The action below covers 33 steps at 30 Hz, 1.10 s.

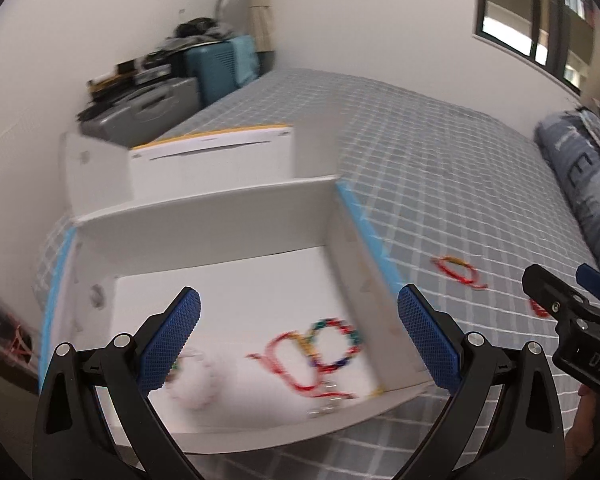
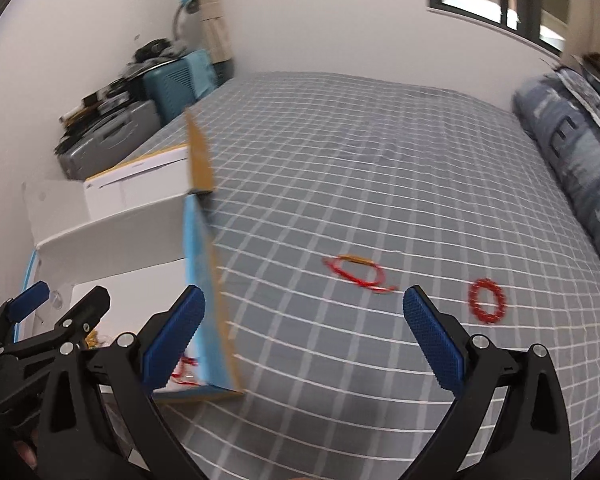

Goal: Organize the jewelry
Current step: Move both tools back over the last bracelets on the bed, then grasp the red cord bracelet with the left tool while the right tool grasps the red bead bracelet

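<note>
An open white box (image 1: pixel 204 216) with blue outer sides lies on the bed. Inside it lie a multicoloured bead bracelet (image 1: pixel 336 344), a red string bracelet (image 1: pixel 296 368) and a pale white piece (image 1: pixel 196 384). My left gripper (image 1: pixel 300 340) is open and empty just above the box. On the bedsheet right of the box lie a red and gold string bracelet (image 2: pixel 358 272) and a red bead bracelet (image 2: pixel 486 300). My right gripper (image 2: pixel 304 340) is open and empty above the sheet, in front of the string bracelet. The box wall (image 2: pixel 204 280) stands at its left.
The box's open lid (image 1: pixel 204 160) stands behind it. Grey and teal suitcases (image 1: pixel 160 96) are stacked against the wall at the bed's far left. A folded blue quilt (image 2: pixel 572 148) lies along the bed's right side. The grey checked sheet (image 2: pixel 380 160) stretches beyond the bracelets.
</note>
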Each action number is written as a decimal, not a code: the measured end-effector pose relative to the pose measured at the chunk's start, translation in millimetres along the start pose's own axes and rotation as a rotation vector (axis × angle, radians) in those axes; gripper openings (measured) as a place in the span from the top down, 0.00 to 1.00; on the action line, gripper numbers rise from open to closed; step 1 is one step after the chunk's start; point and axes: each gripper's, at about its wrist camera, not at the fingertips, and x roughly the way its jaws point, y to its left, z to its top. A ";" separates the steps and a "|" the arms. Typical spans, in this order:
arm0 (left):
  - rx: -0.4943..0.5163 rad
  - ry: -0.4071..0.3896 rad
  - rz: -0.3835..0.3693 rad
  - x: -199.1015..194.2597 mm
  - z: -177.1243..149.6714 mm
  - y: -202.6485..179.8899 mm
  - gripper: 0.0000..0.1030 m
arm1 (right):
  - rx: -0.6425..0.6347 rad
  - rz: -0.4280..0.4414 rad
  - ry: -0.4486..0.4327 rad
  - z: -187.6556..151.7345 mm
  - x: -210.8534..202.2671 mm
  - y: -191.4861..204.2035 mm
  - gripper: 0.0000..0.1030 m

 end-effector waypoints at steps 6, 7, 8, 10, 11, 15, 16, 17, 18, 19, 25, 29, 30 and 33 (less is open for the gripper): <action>0.067 0.036 -0.086 18.1 15.1 -69.2 0.06 | 0.083 -0.066 0.018 0.9 -1.1 -72.2 0.07; 0.082 0.049 -0.109 25.3 17.4 -83.6 0.06 | 0.094 -0.076 0.027 0.5 1.6 -81.7 0.07; 0.092 0.062 -0.121 31.7 19.0 -94.0 0.06 | 0.108 -0.090 0.039 0.2 6.4 -95.5 0.07; 0.105 0.092 -0.141 48.1 21.2 -116.8 0.06 | 0.124 -0.110 0.058 0.4 16.2 -117.7 0.07; 0.113 0.104 -0.140 54.4 23.2 -125.6 0.06 | 0.126 -0.119 0.065 0.5 20.6 -125.2 0.07; 0.149 0.141 -0.142 89.3 28.6 -160.5 0.06 | 0.144 -0.138 0.100 2.6 47.1 -159.0 0.07; 0.157 0.148 -0.144 100.4 29.6 -169.9 0.06 | 0.147 -0.135 0.111 3.1 54.9 -166.3 0.07; 0.168 0.154 -0.148 109.9 30.1 -177.5 0.06 | 0.149 -0.134 0.119 3.1 61.4 -170.4 0.07; 0.183 0.162 -0.144 122.6 30.9 -188.0 0.06 | 0.150 -0.135 0.127 3.3 68.8 -175.9 0.07; 0.192 0.164 -0.143 129.4 31.6 -194.5 0.06 | 0.151 -0.136 0.134 3.0 76.2 -181.4 0.07; 0.248 0.191 -0.141 183.1 26.5 -226.4 0.06 | 0.162 -0.145 0.187 -5.1 132.1 -211.8 0.07; 0.264 0.211 -0.127 209.1 22.6 -230.9 0.06 | 0.191 -0.145 0.241 -11.6 163.7 -230.4 0.07; 0.265 0.214 -0.128 214.5 21.0 -232.7 0.06 | 0.199 -0.142 0.249 -13.6 169.2 -233.7 0.07; 0.254 0.249 -0.135 234.9 13.9 -236.3 0.06 | 0.227 -0.131 0.289 -19.8 184.7 -242.0 0.07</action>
